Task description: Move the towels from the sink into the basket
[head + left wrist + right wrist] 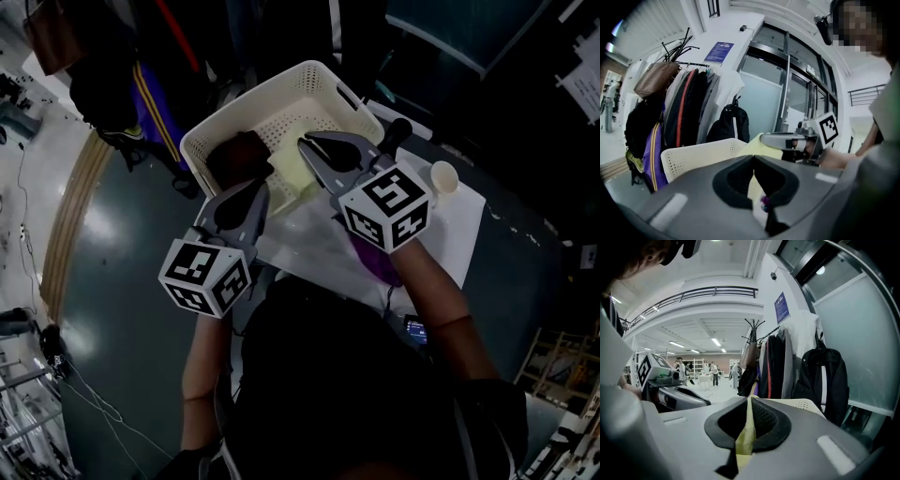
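Observation:
A yellow towel [292,174] hangs over the white perforated basket [281,86], stretched between my two grippers. My left gripper [257,190] is shut on its near edge, and the cloth [755,186] shows pinched in the jaw slot of the left gripper [753,157]. My right gripper [307,146] is shut on the far edge, and a yellow fold [745,437] runs down between the closed jaws of the right gripper [750,399]. A dark brown towel [234,156] lies inside the basket at its left. The sink is in no view.
The basket stands at the edge of a white-covered table [457,236] with a small white cup [443,176] and a purple item [376,263] on it. A coat rack with jackets and bags [679,105] stands behind the basket, with a black backpack [824,376] beside it.

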Demonstrator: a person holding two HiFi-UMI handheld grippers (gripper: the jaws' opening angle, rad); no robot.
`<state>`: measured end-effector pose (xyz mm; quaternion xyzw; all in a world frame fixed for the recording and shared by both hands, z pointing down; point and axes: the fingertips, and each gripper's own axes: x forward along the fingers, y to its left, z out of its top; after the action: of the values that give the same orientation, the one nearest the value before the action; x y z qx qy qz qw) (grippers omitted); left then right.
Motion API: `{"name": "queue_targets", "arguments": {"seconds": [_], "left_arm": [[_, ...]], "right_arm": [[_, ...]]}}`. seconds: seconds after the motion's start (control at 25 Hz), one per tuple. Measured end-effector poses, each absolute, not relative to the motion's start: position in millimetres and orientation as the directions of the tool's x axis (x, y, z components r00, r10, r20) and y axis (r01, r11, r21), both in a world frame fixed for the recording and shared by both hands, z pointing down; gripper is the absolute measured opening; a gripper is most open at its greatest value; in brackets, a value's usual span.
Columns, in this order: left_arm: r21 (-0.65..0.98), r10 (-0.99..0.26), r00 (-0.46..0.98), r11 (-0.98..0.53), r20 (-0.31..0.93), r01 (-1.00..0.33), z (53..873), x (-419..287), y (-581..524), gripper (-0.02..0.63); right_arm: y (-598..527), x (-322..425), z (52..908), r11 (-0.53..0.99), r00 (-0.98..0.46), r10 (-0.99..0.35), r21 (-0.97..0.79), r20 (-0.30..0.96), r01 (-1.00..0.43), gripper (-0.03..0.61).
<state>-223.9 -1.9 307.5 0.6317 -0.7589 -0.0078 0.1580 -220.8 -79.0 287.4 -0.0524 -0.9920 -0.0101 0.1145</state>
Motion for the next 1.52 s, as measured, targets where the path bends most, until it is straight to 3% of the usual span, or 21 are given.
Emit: {"name": "queue_targets", "arguments": {"seconds": [0.52, 0.92, 1.24, 1.52], "left_arm": [[0.214, -0.956, -0.189, 0.237, 0.223, -0.947, 306.0, -239.2, 3.6, 0.005], [0.230, -0.955, -0.173, 0.229, 0.241, -0.946, 314.7, -242.8, -3.6, 0.005], [0.229, -0.956, -0.160, 0.218, 0.245, -0.949, 314.1, -239.5, -6.4, 0.005], [0.232, -0.957, -0.145, 0.205, 0.251, -0.951, 319.1, -237.7, -8.9, 0.005]], "right_arm": [[-90.6, -235.6, 259.4, 0.997, -0.987, 0.054, 0.055, 0.149, 0.063, 0.005], [-88.9, -244.1, 307.4, 0.995, -0.954, 0.060, 0.064, 0.293, 0.082, 0.009], [-84.8, -243.0, 324.4, 0.986, -0.925, 0.060, 0.123, 0.375, 0.113, 0.195], [-77.4, -237.4, 348.7, 0.964, -0.859, 0.069, 0.189, 0.508, 0.189, 0.196]]}}
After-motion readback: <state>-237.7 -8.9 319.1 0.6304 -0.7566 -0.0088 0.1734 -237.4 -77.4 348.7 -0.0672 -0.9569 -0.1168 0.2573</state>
